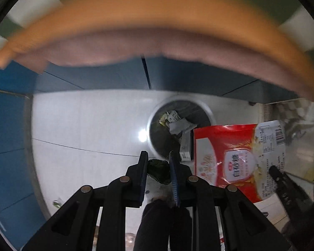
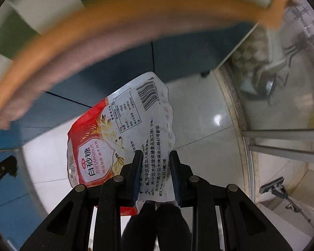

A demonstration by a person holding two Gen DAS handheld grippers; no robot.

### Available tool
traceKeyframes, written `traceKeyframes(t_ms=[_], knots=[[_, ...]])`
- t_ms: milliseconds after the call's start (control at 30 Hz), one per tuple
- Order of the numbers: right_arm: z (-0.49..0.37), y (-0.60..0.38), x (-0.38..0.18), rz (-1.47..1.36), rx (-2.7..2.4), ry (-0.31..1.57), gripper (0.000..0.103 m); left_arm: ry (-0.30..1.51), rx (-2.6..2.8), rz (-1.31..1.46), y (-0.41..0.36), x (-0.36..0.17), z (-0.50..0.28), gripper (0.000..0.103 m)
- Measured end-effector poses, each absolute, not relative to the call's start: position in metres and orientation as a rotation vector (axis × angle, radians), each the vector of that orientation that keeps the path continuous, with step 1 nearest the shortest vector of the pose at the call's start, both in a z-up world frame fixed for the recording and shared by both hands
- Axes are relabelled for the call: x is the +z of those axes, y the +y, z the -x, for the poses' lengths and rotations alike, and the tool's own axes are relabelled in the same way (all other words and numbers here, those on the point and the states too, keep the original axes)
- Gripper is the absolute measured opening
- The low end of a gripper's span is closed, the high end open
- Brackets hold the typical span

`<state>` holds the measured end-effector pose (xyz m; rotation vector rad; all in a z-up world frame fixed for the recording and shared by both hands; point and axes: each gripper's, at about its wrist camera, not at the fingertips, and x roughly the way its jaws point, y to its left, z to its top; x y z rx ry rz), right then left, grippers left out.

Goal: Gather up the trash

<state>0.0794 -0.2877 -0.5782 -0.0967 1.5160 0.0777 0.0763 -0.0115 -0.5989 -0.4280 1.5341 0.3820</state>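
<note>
My left gripper (image 1: 158, 163) is shut on a dark green crumpled wrapper (image 1: 158, 170) and holds it above the white floor, just short of a round grey trash bin (image 1: 207, 110) that holds several scraps. My right gripper (image 2: 155, 161) is shut on a red and white sugar bag (image 2: 123, 129) with a barcode. The same bag (image 1: 238, 159) shows in the left wrist view, hanging at the bin's right edge, with the right gripper's dark finger (image 1: 282, 177) on it.
An orange-edged tabletop (image 1: 148, 27) with a green and white checked cloth (image 1: 37, 2) hangs over the scene. Blue panels (image 1: 8, 129) stand at the left. A glass door frame (image 2: 282, 142) and a floor mop (image 2: 276, 188) are on the right.
</note>
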Motion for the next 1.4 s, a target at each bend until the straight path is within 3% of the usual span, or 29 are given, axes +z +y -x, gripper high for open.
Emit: traceKeyframes(t_ms=[133, 267, 367, 400, 433, 500, 533, 567, 600, 667, 733, 767, 1067, 1400], knots=[[-0.1, -0.271, -0.682, 0.132, 0.017, 1.528, 0.027, 1.588, 0.341, 0.486, -0.009, -0.71, -0.102, 0.017], [-0.113, -0.242, -0.768, 0.2, 0.01, 1.516, 0.028, 1.644, 0.294, 0.492, -0.012, -0.787, -0.114, 0.019], [-0.116, -0.221, -0.816, 0.216, 0.043, 1.583, 0.035, 1.687, 0.267, 0.516, -0.013, -0.825, -0.113, 0.021], [-0.114, -0.217, -0.825, 0.21, 0.057, 1.607, 0.042, 1.695, 0.266, 0.535, -0.012, -0.832, -0.111, 0.021], [-0.112, -0.215, -0.832, 0.184, 0.082, 1.641, 0.044, 1.697, 0.271, 0.541, -0.01, -0.835, -0.109, 0.023], [-0.108, -0.215, -0.831, 0.112, 0.136, 1.649, 0.053, 1.687, 0.285, 0.542, -0.007, -0.837, -0.104, 0.04], [-0.106, -0.215, -0.827, 0.114, 0.141, 1.639, 0.066, 1.676, 0.292, 0.546, -0.006, -0.834, -0.103, 0.065], [-0.104, -0.217, -0.822, 0.106, 0.151, 1.628, 0.072, 1.662, 0.302, 0.543, -0.004, -0.832, -0.098, 0.087], [-0.103, -0.219, -0.816, 0.106, 0.158, 1.617, 0.08, 1.652, 0.305, 0.542, -0.003, -0.828, -0.096, 0.093], [-0.101, -0.222, -0.806, 0.112, 0.163, 1.604, 0.084, 1.639, 0.311, 0.537, -0.003, -0.82, -0.094, 0.095], [-0.099, -0.226, -0.794, 0.111, 0.179, 1.591, 0.1, 1.629, 0.321, 0.504, -0.004, -0.808, -0.091, 0.095], [-0.101, -0.227, -0.791, 0.116, 0.187, 1.587, 0.103, 1.621, 0.325, 0.494, -0.004, -0.803, -0.091, 0.095], [-0.093, -0.232, -0.731, 0.188, 0.257, 1.531, 0.103, 1.546, 0.371, 0.432, -0.014, -0.709, -0.059, 0.095], [-0.06, -0.255, -0.564, 0.246, 0.33, 1.425, 0.103, 1.437, 0.401, 0.393, -0.04, -0.538, -0.008, 0.095]])
